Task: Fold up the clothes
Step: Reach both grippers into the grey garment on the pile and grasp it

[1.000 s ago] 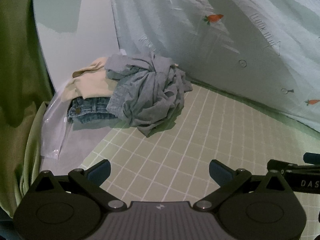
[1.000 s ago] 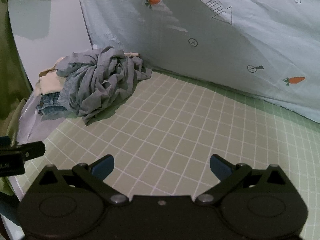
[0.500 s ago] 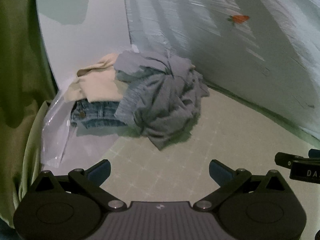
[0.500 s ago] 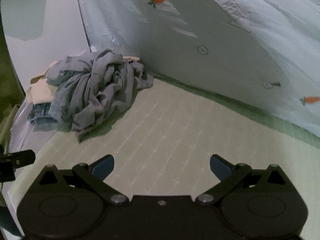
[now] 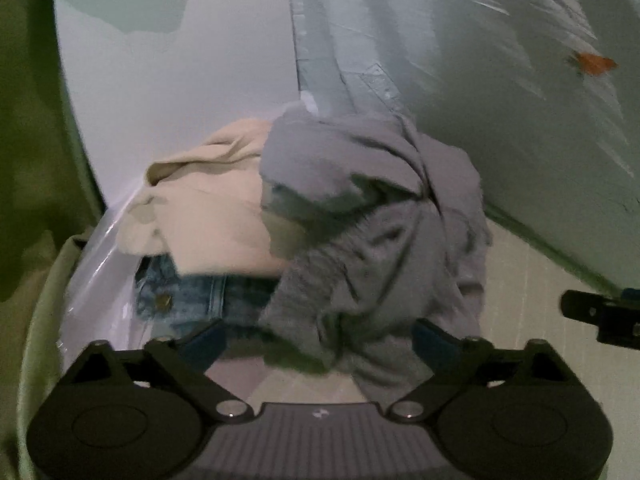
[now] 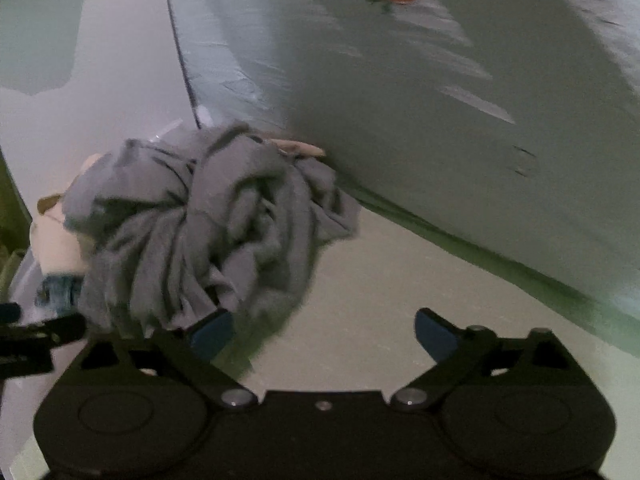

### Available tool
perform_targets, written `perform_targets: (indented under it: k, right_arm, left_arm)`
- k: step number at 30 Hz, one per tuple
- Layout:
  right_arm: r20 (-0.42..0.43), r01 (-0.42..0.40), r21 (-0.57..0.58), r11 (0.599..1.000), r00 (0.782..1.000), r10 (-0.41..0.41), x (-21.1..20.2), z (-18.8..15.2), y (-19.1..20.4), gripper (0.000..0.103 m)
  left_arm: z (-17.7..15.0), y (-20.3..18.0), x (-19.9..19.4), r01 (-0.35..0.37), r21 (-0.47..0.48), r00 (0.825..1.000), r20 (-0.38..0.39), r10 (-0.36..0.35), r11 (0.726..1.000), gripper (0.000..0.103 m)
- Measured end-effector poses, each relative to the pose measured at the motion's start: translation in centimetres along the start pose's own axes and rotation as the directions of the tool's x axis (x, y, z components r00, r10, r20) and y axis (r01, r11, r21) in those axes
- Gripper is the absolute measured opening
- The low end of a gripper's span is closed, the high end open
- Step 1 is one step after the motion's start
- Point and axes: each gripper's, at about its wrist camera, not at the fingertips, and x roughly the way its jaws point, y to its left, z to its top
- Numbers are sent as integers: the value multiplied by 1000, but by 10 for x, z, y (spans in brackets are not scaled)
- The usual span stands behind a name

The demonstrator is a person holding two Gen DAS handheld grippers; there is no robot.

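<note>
A crumpled grey garment (image 5: 380, 240) lies on top of a heap in the table's far left corner, with a cream garment (image 5: 208, 216) and blue jeans (image 5: 200, 300) beside and under it. My left gripper (image 5: 316, 338) is open, its fingers spanning the grey garment's near edge. In the right wrist view the grey garment (image 6: 208, 232) fills the left middle. My right gripper (image 6: 324, 332) is open, with its left fingertip (image 6: 212, 330) at the garment's lower edge. Both views are motion-blurred.
A pale green gridded mat (image 6: 380, 300) covers the table. A light blue sheet with carrot prints (image 6: 440, 80) hangs behind. A clear plastic bag (image 5: 92, 272) lies under the heap at left. Green cloth (image 5: 32, 160) hangs at the far left.
Both grippers have moved forward and left toward the heap of clothes, which now fills much more of each view. Both stay open.
</note>
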Motion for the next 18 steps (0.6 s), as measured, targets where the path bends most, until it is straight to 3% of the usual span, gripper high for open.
perform_targets:
  k: [5,8,9,11,13,18]
  right_arm:
    - [40,-71,4,998,997,70,38,28,31,83]
    - [39,-119,14,993,992,119,62,38,46,77]
    - [30,-137,19,990,990,137,70,40,50,71]
    - [3,-174,35,984,985,174,84,43,54,51]
    - [-9,-196,28,980,980,197,91,43,55,6]
    - [55,-155,-46,987,986,158,67,30,49,5]
  left_arm:
    - [18,5,31,49,-63,999,6,-49,997,82]
    - [25,2,50,92,-80,996,-14,-93,993,67]
    - [27,1,56,104,-94,994,-22,-107,990,57]
    - [28,1,63,100,-121,994,-34,-105,988,41]
    - [29,1,67,98,-145,993,-46,-105,985,10]
    - [25,-2,57,97,-136,994,-31,-102,986,3]
